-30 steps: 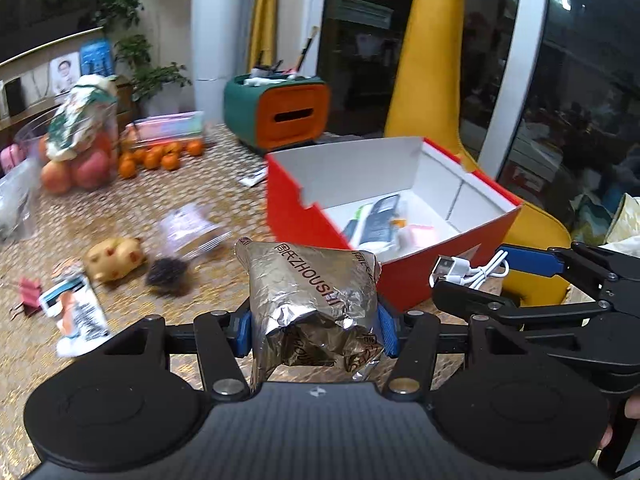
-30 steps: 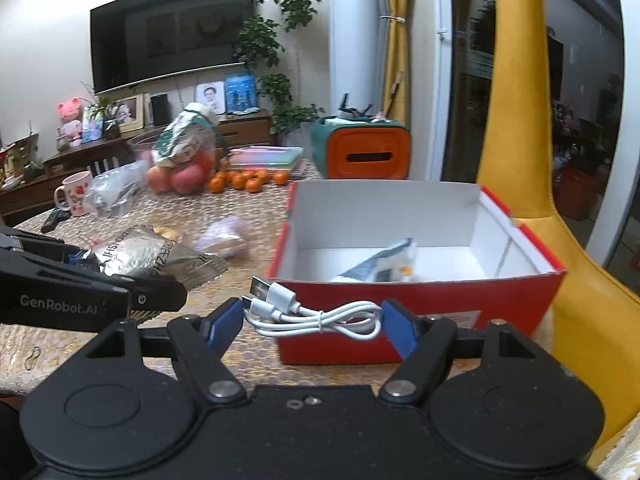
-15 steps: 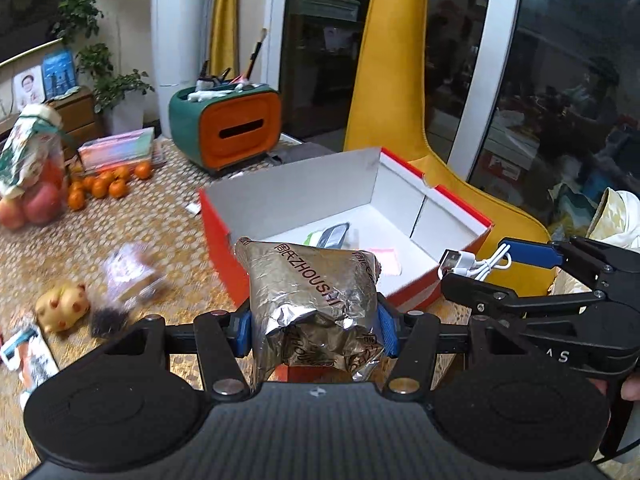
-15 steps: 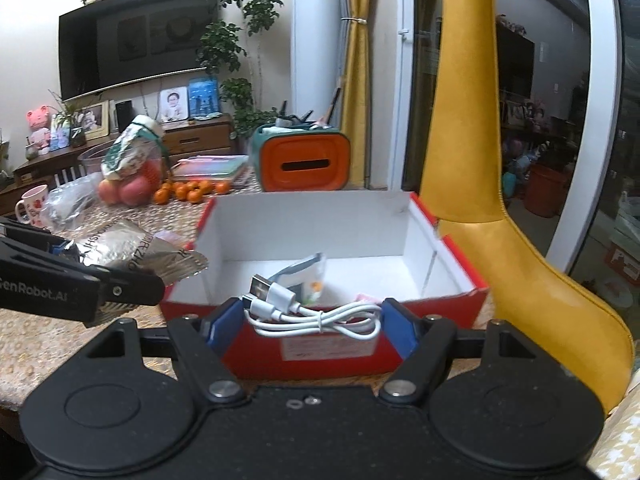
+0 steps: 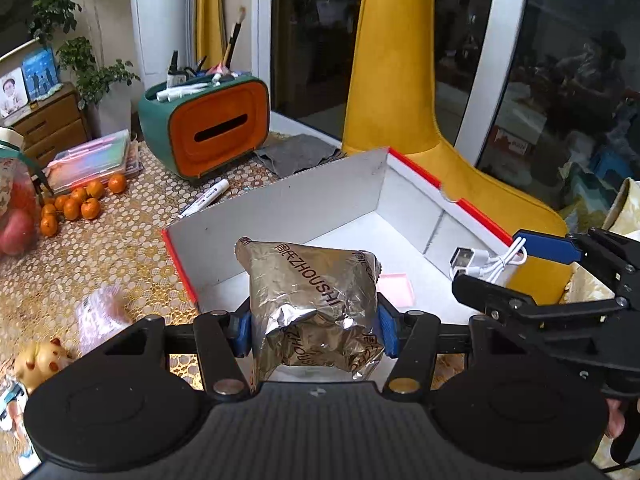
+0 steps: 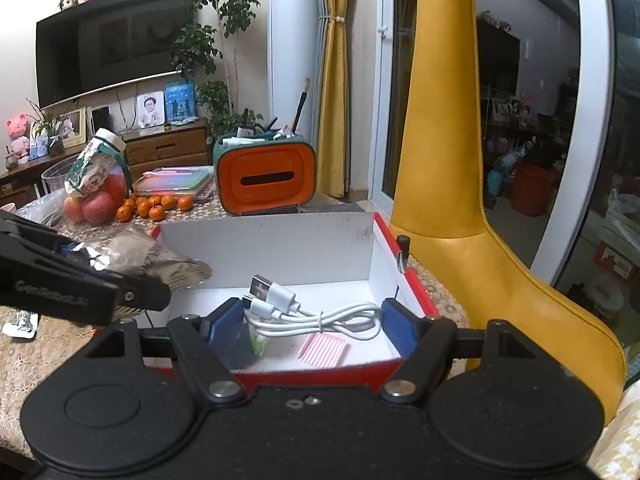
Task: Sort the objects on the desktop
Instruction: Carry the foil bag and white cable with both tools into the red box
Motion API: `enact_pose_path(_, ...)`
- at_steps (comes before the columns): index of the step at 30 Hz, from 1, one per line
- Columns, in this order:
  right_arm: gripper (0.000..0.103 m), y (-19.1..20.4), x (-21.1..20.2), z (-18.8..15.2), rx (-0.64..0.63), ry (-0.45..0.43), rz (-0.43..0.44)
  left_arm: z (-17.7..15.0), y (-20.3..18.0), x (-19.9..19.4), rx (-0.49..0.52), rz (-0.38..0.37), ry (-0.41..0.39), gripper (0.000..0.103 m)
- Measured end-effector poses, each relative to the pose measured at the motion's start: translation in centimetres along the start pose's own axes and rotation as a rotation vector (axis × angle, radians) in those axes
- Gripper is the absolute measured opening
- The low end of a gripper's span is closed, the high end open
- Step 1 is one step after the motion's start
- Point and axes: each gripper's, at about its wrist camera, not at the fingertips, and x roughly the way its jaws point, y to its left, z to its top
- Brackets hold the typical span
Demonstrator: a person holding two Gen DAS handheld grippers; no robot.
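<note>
My left gripper (image 5: 314, 330) is shut on a crinkled silver foil snack packet (image 5: 316, 304) and holds it above the near left part of the red box with white inside (image 5: 320, 196). My right gripper (image 6: 314, 326) is shut on a coiled white USB cable (image 6: 304, 312) and holds it above the box's (image 6: 276, 248) near edge. The right gripper also shows at the right of the left wrist view (image 5: 516, 264). A pink ribbed card (image 6: 322, 350) lies on the box floor. The left gripper with the packet (image 6: 148, 260) shows at the left of the right wrist view.
An orange and green pen holder (image 5: 208, 128) stands behind the box, with a white marker (image 5: 204, 198) beside it. Small oranges (image 5: 76, 204), a pink pouch (image 5: 100, 314) and a pig toy (image 5: 38, 362) lie left on the table. A yellow chair (image 6: 460, 216) stands right of the box.
Both grippers have moved forward and over the red box, each still holding its object. The box now fills the near view under them.
</note>
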Motion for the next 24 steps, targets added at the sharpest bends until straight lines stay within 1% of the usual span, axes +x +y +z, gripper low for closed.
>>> enact_pose_path(4,0.075,-0.9,2.6,0.9,-0.008,0.069,0.027,1.4,0.2,2.3,0.0,0.016,0.032,0.056)
enact_pose_path(10,0.075,-1.8,6.0,0.8,-0.026,0.134,-0.003,2.4,0.2,5.4,0.039,0.049,0.074,0.056)
enact_pose_path(14,0.075,-1.9,7.6,0.6,-0.055,0.178,-0.004,2.4,0.1,7.4,0.068,0.062,0.107,0.056)
enact_pose_path(19,0.075,-1.8,9.1,0.7,-0.091,0.228,0.02,2.1,0.2,9.1,0.062,0.065,0.131,0.056)
enact_pose_path(24,0.075,-1.3,10.4,0.7,-0.14,0.275,0.032,1.5,0.1,10.2,0.069,0.048,0.157,0.056)
